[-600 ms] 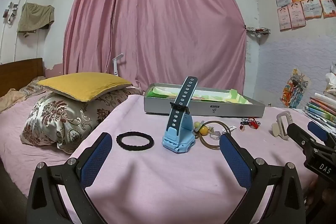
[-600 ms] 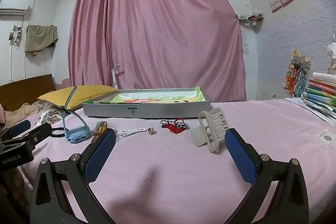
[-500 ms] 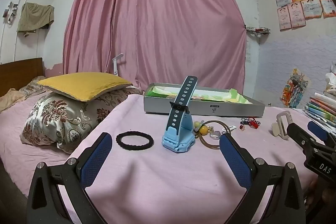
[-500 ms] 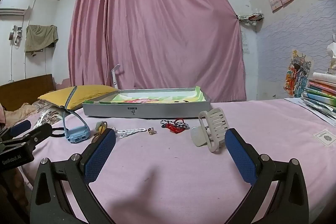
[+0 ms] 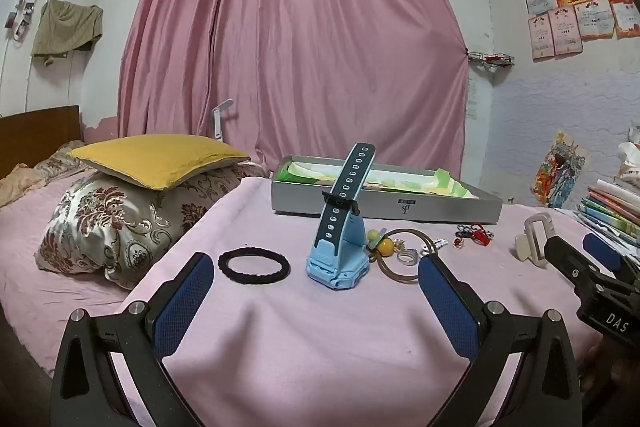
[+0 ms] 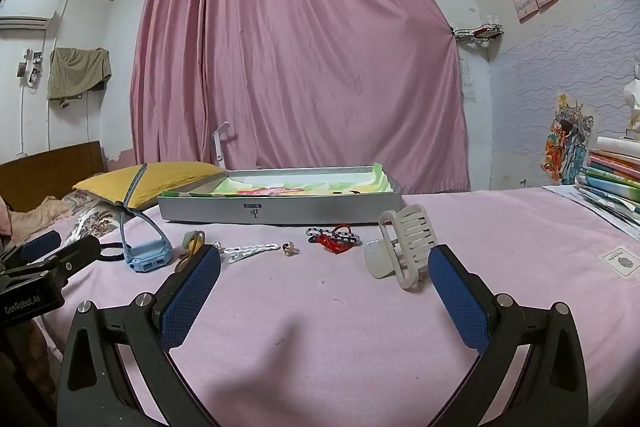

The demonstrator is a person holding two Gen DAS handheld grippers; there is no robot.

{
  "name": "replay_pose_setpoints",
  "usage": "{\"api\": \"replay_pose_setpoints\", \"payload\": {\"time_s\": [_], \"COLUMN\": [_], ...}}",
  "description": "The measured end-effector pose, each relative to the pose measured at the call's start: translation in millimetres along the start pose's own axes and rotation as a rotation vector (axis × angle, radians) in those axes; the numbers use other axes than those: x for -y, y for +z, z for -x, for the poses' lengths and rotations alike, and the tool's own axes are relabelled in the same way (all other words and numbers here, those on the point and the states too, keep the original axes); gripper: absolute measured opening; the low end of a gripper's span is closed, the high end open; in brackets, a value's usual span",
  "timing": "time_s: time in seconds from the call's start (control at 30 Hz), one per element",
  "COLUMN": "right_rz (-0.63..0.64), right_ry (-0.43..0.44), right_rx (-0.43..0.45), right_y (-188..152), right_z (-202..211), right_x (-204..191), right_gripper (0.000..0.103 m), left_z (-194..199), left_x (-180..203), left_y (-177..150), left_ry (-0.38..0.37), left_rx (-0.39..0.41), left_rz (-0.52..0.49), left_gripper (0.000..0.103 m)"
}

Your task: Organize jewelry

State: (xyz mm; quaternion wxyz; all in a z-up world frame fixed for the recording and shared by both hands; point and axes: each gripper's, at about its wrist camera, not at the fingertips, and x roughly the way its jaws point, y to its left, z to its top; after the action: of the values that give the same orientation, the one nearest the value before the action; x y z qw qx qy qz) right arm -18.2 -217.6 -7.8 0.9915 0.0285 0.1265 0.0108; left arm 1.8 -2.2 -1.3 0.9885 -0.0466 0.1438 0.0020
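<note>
Status: nothing picked yet, both tools empty with jaws spread wide. Left gripper (image 5: 316, 291) hovers low over the near edge of the pink bedspread (image 5: 320, 339), aimed at the blue watch (image 5: 339, 251). Right gripper (image 6: 325, 283) hovers further along the same edge, with the white claw clip (image 6: 402, 247) just beyond its right finger.

Layout on the bedspread, all loose, none in the tray:
- black hair tie (image 5: 254, 265) nearest the left edge, just beside the watch
- watch standing on its case, strap sticking up and tilted
- keyring tangle with yellow bead (image 5: 386, 246) and thin brown hoop (image 5: 404, 259) right of the watch; a small silver ring sits in it
- white chain (image 6: 250, 251), small gold charm (image 6: 289, 248), red-and-black cord (image 6: 334, 238) in a row mid-bed
- claw clip toward the right side

Grey tray (image 6: 280, 213) with a printed liner runs along the far side, behind everything. Looks empty from here, though the low angle hides most of its floor.

Judgement: first pick, approach phase. Next move probably: left goes forward, closes on the watch case, not the strap (strap will flop), lifts it over the tray wall. Right can take the clip; it's bulky, so grip across the body. Chain and charm are flat on soft cloth, so expect pads to drag fabric.
</note>
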Motion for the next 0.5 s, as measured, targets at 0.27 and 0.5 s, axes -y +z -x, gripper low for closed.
{"api": "replay_pose_setpoints", "payload": {"time_s": [0.27, 0.5], "right_rz": [-0.001, -0.001], "right_ry": [0.0, 0.001], "right_rx": [-0.002, -0.002], "right_y": [-0.2, -0.3], "right_z": [-0.4, -0.7], "right_x": [0.0, -0.2], "right_gripper": [0.102, 0.102], "left_z": [2.2, 2.1], "left_x": [-1.0, -1.2], "left_y": [-1.0, -0.9], "left_ry": [-0.006, -0.005], "left_rx": [0.001, 0.0], "left_rz": [0.006, 0.007], "left_gripper": [0.102, 0.102]}}
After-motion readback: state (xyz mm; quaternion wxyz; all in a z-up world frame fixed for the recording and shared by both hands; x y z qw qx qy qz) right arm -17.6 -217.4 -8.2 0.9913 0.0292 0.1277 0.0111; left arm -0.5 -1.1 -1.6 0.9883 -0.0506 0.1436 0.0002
